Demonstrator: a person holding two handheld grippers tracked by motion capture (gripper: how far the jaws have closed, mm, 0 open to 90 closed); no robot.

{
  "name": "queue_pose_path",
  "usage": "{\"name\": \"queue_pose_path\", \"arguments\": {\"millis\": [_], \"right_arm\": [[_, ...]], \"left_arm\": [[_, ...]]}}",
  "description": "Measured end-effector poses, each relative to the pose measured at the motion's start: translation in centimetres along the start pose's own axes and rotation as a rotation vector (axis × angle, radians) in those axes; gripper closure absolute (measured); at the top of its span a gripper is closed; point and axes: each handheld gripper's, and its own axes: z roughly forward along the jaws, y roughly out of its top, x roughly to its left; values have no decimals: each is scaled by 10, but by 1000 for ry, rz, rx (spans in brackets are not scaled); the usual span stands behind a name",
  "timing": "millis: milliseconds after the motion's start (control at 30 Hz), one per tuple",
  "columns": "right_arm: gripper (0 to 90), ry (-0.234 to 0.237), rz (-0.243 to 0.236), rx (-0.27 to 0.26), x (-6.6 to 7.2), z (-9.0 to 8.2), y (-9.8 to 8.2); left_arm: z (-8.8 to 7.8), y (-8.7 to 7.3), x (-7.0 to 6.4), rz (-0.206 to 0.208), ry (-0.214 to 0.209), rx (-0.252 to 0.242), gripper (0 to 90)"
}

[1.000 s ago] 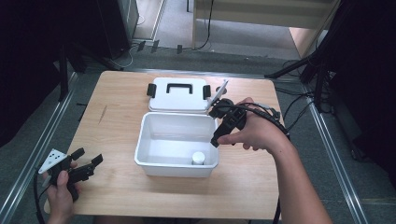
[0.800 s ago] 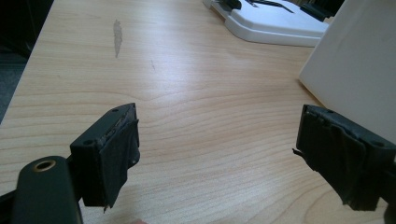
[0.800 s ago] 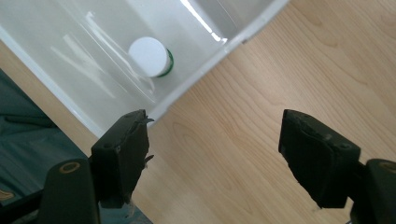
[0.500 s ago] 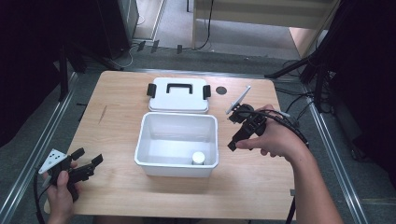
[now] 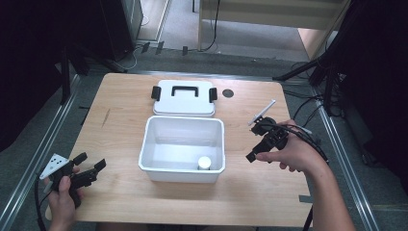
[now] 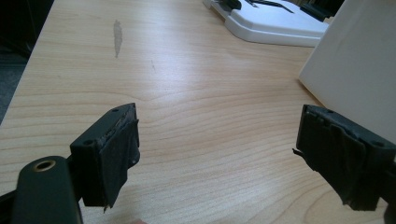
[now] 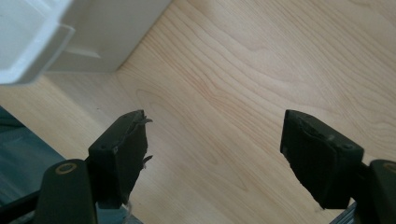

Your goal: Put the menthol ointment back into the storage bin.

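Apparently between steps: small white cylindrical jar [image 5: 204, 162] lies in open white plastic box [image 5: 183, 126] mid-desk; white lid with black handle [image 5: 183, 97] lies just behind box. Right hand-held gripper [image 5: 255, 144] beside box, jaws just opening, nothing between. Left hand-held gripper [image 5: 89, 166] released, empty, over light wooden desk [image 5: 120, 120]. Next move likely lid: needs reach behind box, grip on handle.

Small white thing [image 5: 204, 162] in box [image 5: 159, 166]: too small to ID.
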Motion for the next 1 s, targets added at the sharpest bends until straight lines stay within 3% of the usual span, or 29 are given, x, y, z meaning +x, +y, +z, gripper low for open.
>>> {"name": "queue_pose_path", "arguments": {"millis": [533, 800, 1000], "right_arm": [[241, -4, 70, -28, -25, 21, -33], [240, -33, 113, -77, -33, 35, -48], [237, -48, 126, -152, -36, 49, -62]], "left_arm": [[0, 0, 0, 0, 0, -2, 141], [0, 0, 0, 2, 1, -1, 141], [0, 0, 0, 2, 1, -1, 141]]}}
